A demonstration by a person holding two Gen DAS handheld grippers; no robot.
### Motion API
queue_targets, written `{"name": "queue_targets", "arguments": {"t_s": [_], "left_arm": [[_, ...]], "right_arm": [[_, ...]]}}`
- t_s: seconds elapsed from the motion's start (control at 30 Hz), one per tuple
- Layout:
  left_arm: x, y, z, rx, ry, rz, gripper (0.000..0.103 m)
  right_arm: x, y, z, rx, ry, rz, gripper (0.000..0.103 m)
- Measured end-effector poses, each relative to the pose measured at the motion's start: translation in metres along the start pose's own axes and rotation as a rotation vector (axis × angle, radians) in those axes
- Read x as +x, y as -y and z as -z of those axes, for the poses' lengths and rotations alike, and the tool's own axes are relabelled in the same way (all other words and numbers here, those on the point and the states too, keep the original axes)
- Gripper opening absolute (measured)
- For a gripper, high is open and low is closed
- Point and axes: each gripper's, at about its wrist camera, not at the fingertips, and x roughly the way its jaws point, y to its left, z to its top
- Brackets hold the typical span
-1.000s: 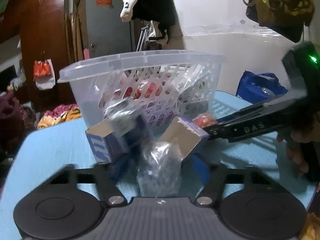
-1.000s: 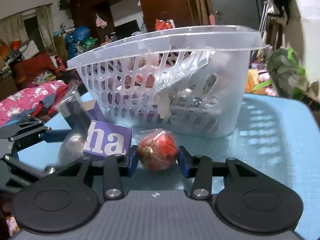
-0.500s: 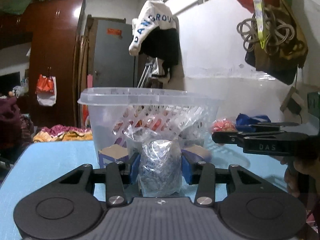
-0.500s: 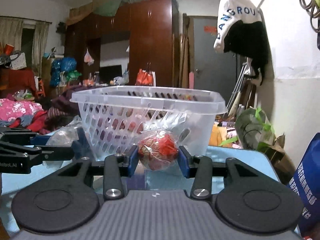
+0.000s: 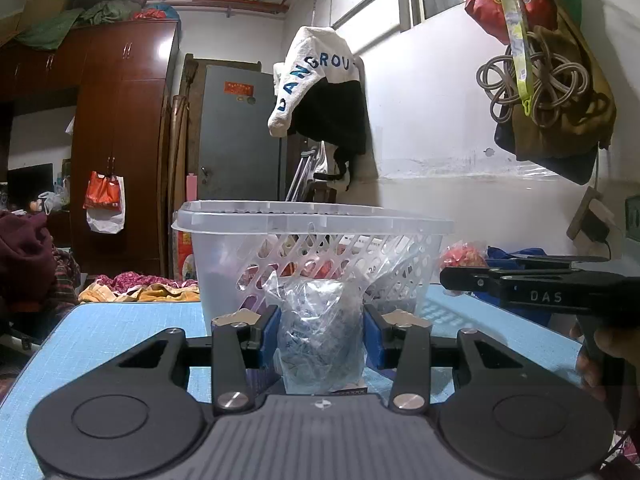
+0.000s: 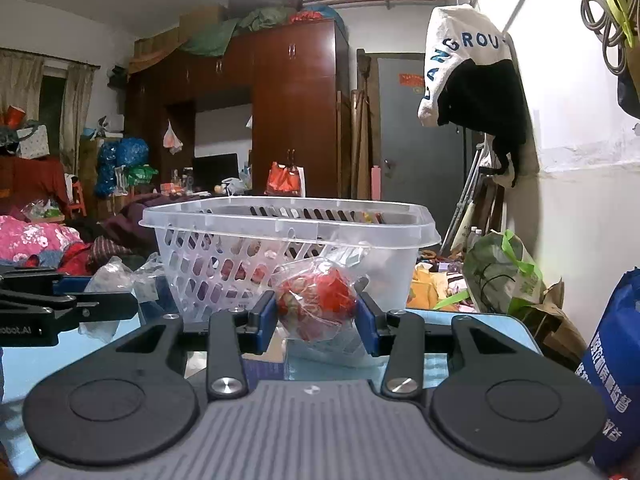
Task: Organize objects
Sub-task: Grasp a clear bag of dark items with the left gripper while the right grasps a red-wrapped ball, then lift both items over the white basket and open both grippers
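Note:
A clear plastic basket (image 5: 312,220) (image 6: 280,224) with lattice walls stands on the blue table (image 5: 120,328), with several packets inside it. My left gripper (image 5: 320,336) is shut on a clear bag of small blue-grey pieces (image 5: 320,340), held just in front of the basket's near wall. My right gripper (image 6: 316,320) is shut on a clear bag of red pieces (image 6: 316,304), lifted close to the basket's right side. In the left wrist view the right gripper (image 5: 520,284) reaches in from the right with its red bag (image 5: 464,252). In the right wrist view the left gripper (image 6: 68,304) shows at the left.
A purple-and-white carton (image 5: 256,376) lies on the table under the left gripper, its flaps (image 5: 236,316) showing. A hand (image 5: 600,356) holds the right gripper's handle. A blue bag (image 6: 616,368) stands at the right, a green bag (image 6: 504,276) by the wall. Clothes hang above.
Both grippers tilted up toward level and rose slightly with their bags. The basket now sits at eye height, and the carton dropped out of sight beneath the left gripper. The left jaws narrowed on the bag.

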Motion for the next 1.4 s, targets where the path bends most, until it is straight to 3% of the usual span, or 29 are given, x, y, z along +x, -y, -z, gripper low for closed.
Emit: {"name": "queue_targets", "arguments": {"t_s": [0.8,1.13,1.2,1.27,1.4], "left_arm": [[-0.001,0.001,0.001,0.007,0.01,-0.003,0.047],[-0.013,0.002,0.0,0.012,0.065,0.0,0.047],[-0.018,0.0,-0.01,-0.005,0.07,0.058,0.047],[-0.022,0.0,-0.03,-0.001,0.116,0.047,0.047],[-0.001,-0.008,-0.089,-0.018,0.127,0.015,0.047]], "right_arm": [[-0.007,0.0,0.002,0.003,0.047,-0.013,0.046],[-0.02,0.005,0.002,0.033,0.127,-0.044,0.046],[-0.03,0.009,-0.008,0.081,0.167,-0.097,0.046],[-0.036,0.009,-0.027,0.094,0.2,-0.147,0.046],[-0.007,-0.01,-0.075,-0.054,0.155,-0.034,0.046]]}}
